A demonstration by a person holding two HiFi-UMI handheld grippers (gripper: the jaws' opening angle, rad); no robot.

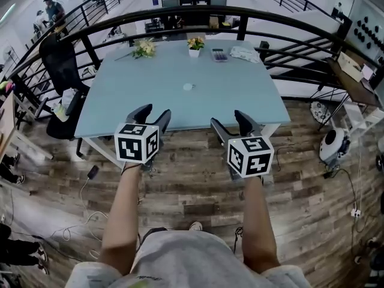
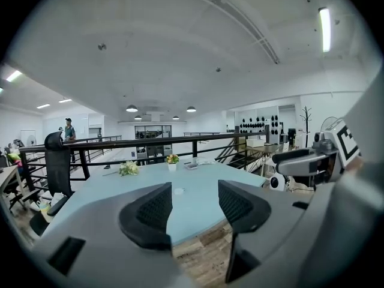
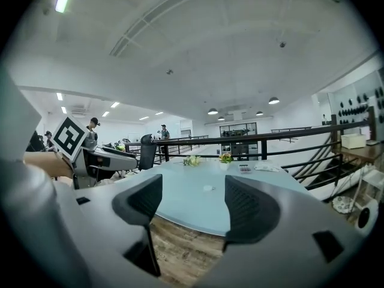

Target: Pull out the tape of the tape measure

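Observation:
A small round pale tape measure [image 1: 188, 87] lies near the middle of the light blue table [image 1: 120, 101]; it also shows far ahead as the tape measure [image 2: 178, 191] in the left gripper view and the tape measure [image 3: 207, 188] in the right gripper view. My left gripper [image 1: 153, 114] hovers over the table's near edge, open with nothing between its jaws. My right gripper [image 1: 231, 122] is held beside it at the same edge, also open and empty. Both are well short of the tape measure. The same open gap shows at the left gripper [image 2: 193, 206] and the right gripper [image 3: 191, 206].
At the table's far edge are a flower bunch [image 1: 144, 48], a small potted plant [image 1: 195, 44], a calculator [image 1: 219, 54] and a white cloth [image 1: 245, 53]. A black office chair [image 1: 60, 71] stands at the left. A curved black railing [image 1: 240, 14] runs behind the table.

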